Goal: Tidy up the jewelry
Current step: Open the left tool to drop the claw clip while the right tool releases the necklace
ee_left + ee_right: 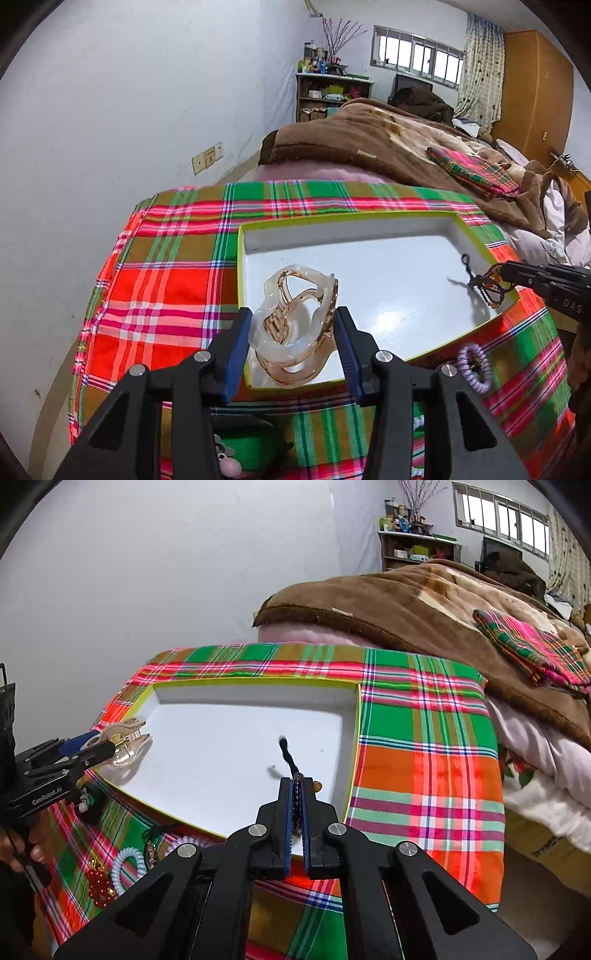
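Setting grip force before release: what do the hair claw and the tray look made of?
hair claw, held by the left gripper: likely hard translucent plastic, amber and milky, glossy; light passes through it. tray: probably coated cardboard, white inside with a faint sheen, thin yellow-green rim, squared folded-looking walls.

Box (352, 738) floor lies open between both loaded grippers (walls low).

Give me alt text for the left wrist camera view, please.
The left gripper holds a clear amber hair clip over a shallow white box on a plaid cloth. At right, the right gripper holds a beaded bracelet over the box.
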`<state>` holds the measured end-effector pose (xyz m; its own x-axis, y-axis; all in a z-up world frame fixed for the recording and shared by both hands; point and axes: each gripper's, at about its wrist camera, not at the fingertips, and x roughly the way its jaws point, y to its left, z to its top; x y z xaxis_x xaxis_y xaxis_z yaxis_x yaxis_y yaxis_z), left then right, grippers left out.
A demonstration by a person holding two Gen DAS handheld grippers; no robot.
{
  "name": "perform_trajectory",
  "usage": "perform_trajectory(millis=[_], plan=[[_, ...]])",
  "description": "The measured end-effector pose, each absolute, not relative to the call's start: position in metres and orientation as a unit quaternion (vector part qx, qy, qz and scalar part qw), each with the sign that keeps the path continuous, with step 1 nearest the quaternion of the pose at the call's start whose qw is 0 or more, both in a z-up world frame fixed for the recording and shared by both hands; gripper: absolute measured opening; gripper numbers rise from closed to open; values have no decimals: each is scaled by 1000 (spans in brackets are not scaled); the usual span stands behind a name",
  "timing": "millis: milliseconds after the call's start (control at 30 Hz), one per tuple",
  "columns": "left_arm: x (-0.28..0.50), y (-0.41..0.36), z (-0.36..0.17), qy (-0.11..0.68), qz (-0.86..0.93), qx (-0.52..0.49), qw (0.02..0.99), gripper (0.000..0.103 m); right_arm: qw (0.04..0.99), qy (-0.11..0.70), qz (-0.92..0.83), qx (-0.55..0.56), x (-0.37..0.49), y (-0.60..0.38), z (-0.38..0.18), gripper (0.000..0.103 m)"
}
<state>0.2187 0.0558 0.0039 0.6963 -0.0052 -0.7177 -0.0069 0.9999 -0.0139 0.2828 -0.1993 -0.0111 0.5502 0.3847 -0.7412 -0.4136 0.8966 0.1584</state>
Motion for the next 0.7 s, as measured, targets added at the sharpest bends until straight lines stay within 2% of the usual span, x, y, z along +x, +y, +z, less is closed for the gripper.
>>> perform_trajectory(millis=[233, 367, 700], plan=[[219, 58, -1, 391, 5, -2, 920, 47, 880, 422, 218, -19, 282, -202, -13, 4], [220, 53, -2, 390, 12, 12, 921, 48, 883, 416, 217, -26, 278, -200, -11, 15], [226, 53, -9, 406, 11, 11, 914, 48, 887, 405, 221, -24, 268, -200, -3, 16]])
